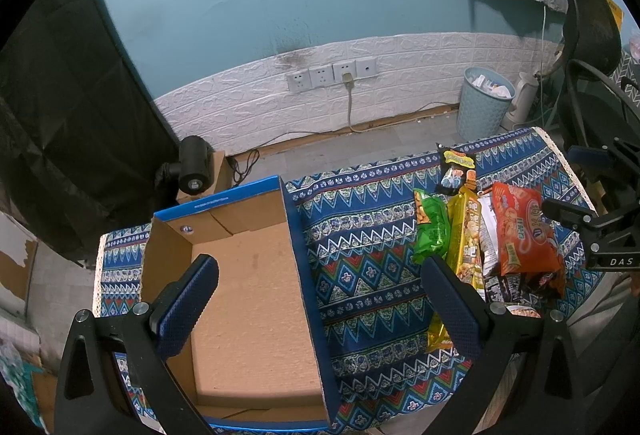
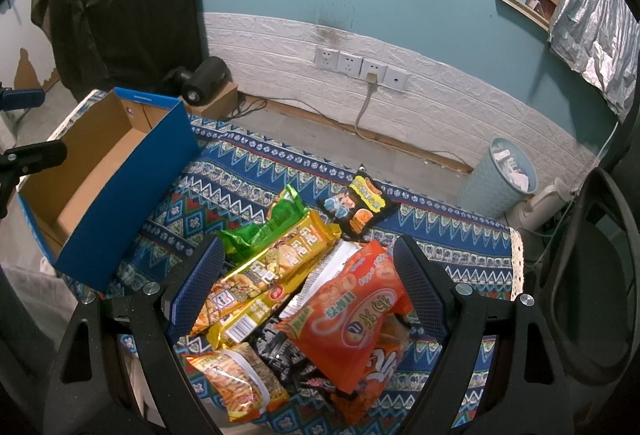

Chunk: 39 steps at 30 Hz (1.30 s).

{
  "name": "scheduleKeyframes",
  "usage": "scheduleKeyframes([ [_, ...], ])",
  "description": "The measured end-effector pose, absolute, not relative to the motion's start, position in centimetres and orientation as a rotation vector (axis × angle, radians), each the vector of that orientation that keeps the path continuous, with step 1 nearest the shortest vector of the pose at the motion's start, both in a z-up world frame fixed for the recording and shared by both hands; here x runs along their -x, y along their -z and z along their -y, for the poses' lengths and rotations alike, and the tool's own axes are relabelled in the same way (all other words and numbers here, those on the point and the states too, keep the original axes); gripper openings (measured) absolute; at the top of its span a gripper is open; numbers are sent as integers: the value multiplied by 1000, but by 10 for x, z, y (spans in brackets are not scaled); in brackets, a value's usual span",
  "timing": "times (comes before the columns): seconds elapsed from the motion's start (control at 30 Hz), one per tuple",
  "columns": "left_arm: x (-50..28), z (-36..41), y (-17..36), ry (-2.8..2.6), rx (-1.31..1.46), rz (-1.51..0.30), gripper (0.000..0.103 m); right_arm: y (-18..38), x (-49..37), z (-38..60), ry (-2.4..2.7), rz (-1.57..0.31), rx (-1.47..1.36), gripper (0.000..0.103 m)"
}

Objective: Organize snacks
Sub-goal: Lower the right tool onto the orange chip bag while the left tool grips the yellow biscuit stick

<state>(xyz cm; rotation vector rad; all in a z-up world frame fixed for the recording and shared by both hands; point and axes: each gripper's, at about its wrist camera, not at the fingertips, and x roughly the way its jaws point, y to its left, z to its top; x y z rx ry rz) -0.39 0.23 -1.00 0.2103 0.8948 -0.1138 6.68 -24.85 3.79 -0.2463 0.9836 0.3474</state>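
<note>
An empty blue cardboard box [image 1: 256, 275] [image 2: 120, 171] stands on the patterned cloth at the left. To its right lies a pile of snack packets: a green one [image 1: 430, 231] [image 2: 260, 231], a long yellow one [image 1: 466, 235] [image 2: 272, 267], an orange one [image 1: 524, 231] [image 2: 352, 311], a black one [image 1: 456, 167] [image 2: 358, 205] and a small orange-yellow packet [image 2: 236, 379]. My left gripper [image 1: 320, 279] hangs open over the box's right wall. My right gripper [image 2: 308, 263] is open above the pile, holding nothing.
The patterned cloth [image 1: 372, 267] [image 2: 248, 171] covers a low table. A pale blue waste bin [image 1: 484, 103] [image 2: 500, 175] stands on the floor behind. A black chair [image 1: 592, 47] [image 2: 592, 295] is at the right. A small black device [image 1: 194, 165] [image 2: 204, 79] sits on a box behind the table.
</note>
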Motion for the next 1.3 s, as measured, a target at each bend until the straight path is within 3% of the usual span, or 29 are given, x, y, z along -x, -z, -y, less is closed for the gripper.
scheduleKeyframes([
  [0.63,-12,25,26,145,-248,-950,102,-27,-72,267,-260,-1054,236,85],
  [1.3,-55,100,109,267,-343,-1112,102,47,-96,316,-105,-1269,19,85],
])
